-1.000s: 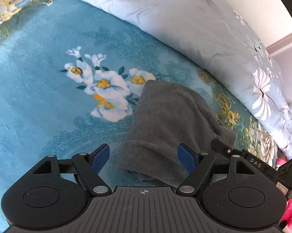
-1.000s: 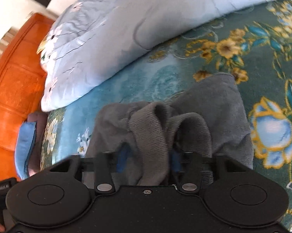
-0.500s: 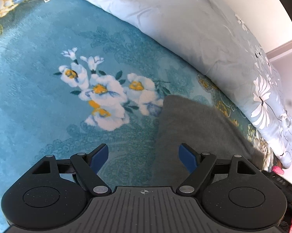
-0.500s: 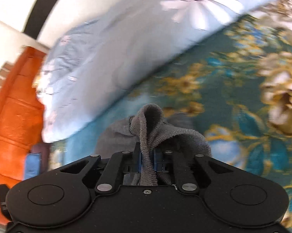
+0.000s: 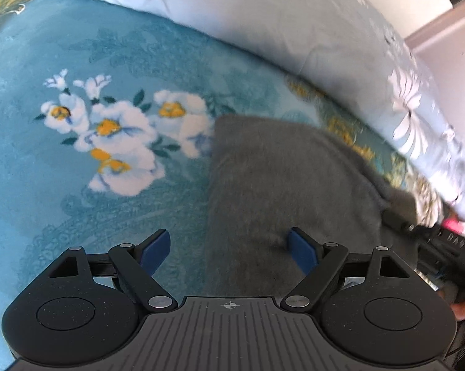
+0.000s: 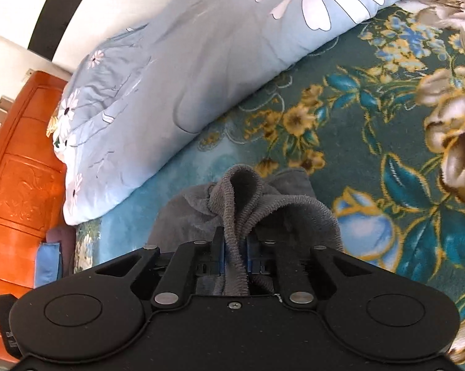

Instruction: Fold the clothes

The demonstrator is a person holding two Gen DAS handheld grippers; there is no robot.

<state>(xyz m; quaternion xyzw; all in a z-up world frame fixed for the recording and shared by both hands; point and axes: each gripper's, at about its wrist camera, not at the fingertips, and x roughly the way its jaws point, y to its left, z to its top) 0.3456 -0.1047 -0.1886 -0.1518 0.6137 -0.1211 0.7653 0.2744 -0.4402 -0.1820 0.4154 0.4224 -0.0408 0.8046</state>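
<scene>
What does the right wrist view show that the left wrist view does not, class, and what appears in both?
Only the right wrist view shows the orange wooden panel and the right gripper shut on a bunched ribbed edge of the grey garment. Only the left wrist view shows the open left gripper and a cluster of white flowers. Both show the garment, the teal floral blanket and the pale blue flowered quilt.

The left gripper (image 5: pixel 229 247) hangs with its jaws spread wide, blue pads (image 5: pixel 300 247) far apart and gripping nothing. The right gripper (image 6: pixel 234 255) has its jaws pressed close, pinching a ribbed fold of cloth (image 6: pixel 232 213) that rises toward 12 o'clock. The right gripper shows at 3 o'clock in the left view.
</scene>
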